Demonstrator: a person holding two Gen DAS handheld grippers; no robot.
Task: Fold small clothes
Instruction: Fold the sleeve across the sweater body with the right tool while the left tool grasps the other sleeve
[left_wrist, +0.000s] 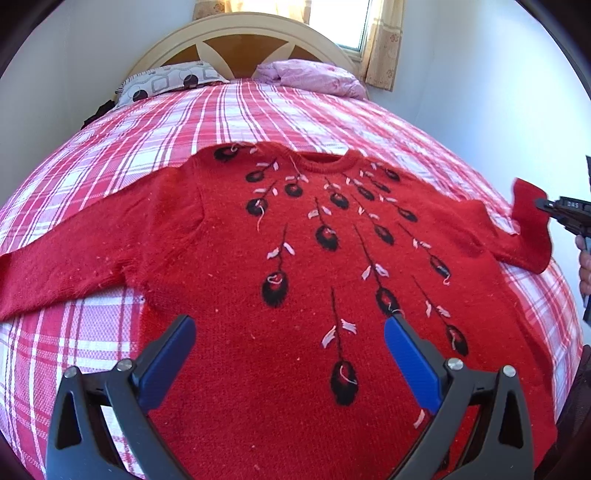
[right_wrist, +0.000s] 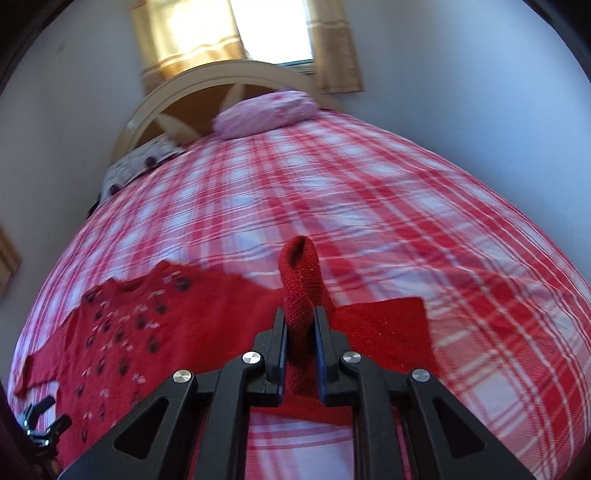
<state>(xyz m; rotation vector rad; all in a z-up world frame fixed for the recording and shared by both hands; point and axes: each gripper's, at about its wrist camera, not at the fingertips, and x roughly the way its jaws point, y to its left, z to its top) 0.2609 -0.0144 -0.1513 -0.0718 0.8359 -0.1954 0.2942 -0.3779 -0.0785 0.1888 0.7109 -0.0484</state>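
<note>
Red sweater (left_wrist: 280, 258) lay flat, front up, near the bed's (left_wrist: 147, 122) foot edge. Right gripper (right_wrist: 300, 332) was clamped on the sleeve cuff (right_wrist: 301, 280), lifted. Left gripper (left_wrist: 290, 328) hovered over the hem, jaws wide, empty. Risk: loose knit slipping out, or dragging the body askew. No legible writing on the sweater.

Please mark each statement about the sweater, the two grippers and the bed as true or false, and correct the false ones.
1. The right gripper is clamped on a red sleeve. True.
2. The left gripper grips the hem. False: it is open above the red sweater.
3. The sweater is already folded in half. False: it lies spread out.
4. The plaid bedsheet is red and white. True.
5. A pink pillow lies by the headboard. True.
</note>
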